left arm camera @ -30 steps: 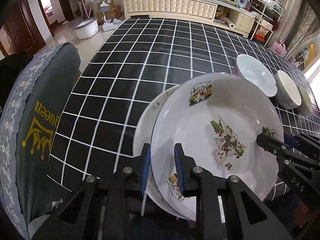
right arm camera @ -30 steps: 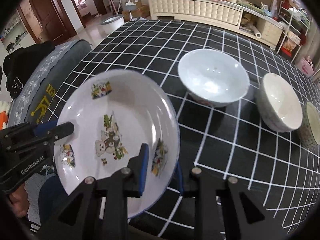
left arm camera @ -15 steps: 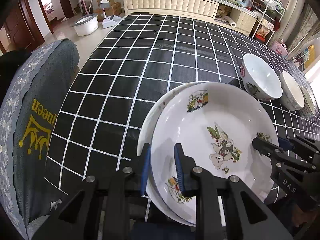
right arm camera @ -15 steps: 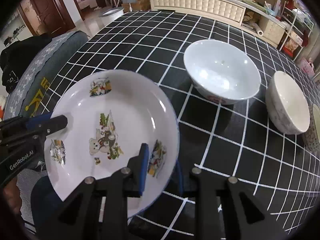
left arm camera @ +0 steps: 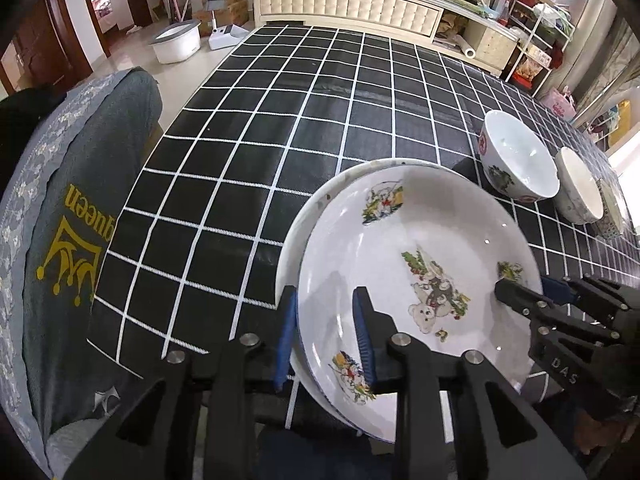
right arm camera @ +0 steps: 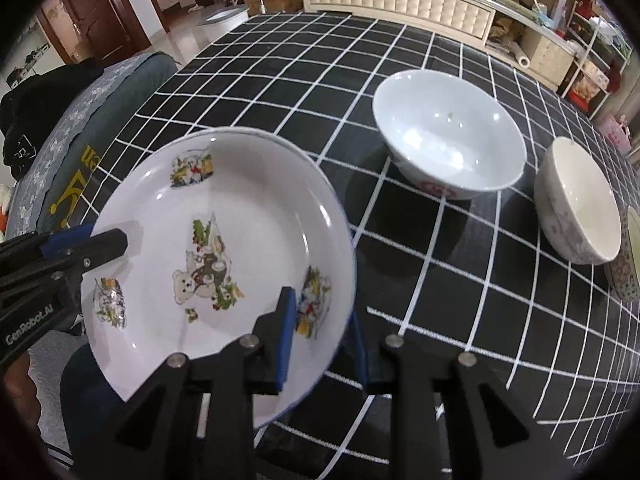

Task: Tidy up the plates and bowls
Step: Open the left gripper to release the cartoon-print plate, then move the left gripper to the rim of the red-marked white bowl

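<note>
A white plate with cartoon bear prints (left arm camera: 420, 264) (right arm camera: 224, 240) is held at the table's near edge by both grippers. My left gripper (left arm camera: 325, 336) is shut on its near-left rim and shows in the right wrist view as the left gripper (right arm camera: 100, 244). My right gripper (right arm camera: 322, 344) is shut on its near-right rim; the right gripper (left arm camera: 516, 292) also shows from the left wrist. A second white plate (left arm camera: 308, 212) lies under it, only its left rim showing. I cannot tell whether the two plates touch.
A large white bowl (left arm camera: 516, 160) (right arm camera: 448, 136), a smaller cream bowl (left arm camera: 576, 188) (right arm camera: 576, 200) and a patterned dish (right arm camera: 630, 256) stand in a row at the right. A grey-covered chair (left arm camera: 80, 220) stands at the black checked table's (left arm camera: 320, 100) left edge.
Both grippers have kept their hold and brought the cartoon plate lower and nearer, over the plate beneath. The bowls have not moved.
</note>
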Tool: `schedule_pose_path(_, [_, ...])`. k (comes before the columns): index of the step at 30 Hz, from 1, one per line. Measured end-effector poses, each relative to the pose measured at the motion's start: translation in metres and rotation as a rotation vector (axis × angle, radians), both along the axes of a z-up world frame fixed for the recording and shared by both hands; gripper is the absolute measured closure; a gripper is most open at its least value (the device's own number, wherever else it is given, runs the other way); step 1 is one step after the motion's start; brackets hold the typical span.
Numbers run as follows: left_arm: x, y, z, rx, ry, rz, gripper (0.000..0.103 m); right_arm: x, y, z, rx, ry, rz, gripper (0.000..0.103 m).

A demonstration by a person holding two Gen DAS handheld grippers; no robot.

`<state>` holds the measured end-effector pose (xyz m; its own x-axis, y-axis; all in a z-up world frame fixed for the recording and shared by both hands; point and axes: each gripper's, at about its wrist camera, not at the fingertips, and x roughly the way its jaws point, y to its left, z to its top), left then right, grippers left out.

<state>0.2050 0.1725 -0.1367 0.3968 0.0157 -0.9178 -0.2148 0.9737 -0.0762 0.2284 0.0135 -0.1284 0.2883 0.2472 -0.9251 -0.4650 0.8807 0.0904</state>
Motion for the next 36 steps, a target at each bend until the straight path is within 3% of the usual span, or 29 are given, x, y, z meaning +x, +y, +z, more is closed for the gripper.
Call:
schedule_pose_path(4, [-0.006, -0.002, 0.005, 0.005, 0.002, 0.006, 0.068, -0.005, 0.000, -0.002, -0.004, 0.013, 0.006, 0.054])
schedule_pose_path(6, [-0.011, -0.006, 0.011, 0.056, -0.013, 0.005, 0.058, -0.008, -0.002, 0.000, 0.001, 0.009, 0.006, 0.051])
schedule_pose_path(13, [-0.021, -0.014, 0.033, 0.051, -0.048, 0.000, 0.056, -0.016, -0.014, 0.021, 0.050, -0.021, -0.019, 0.041])
schedule_pose_path(34, [0.003, -0.088, 0.092, 0.036, -0.171, -0.131, 0.056, -0.005, -0.090, 0.080, 0.134, -0.118, -0.129, 0.039])
schedule_pose_path(36, [0.009, -0.095, 0.094, 0.045, -0.172, -0.149, 0.044, 0.000, -0.096, 0.082, 0.148, -0.119, -0.143, 0.039])
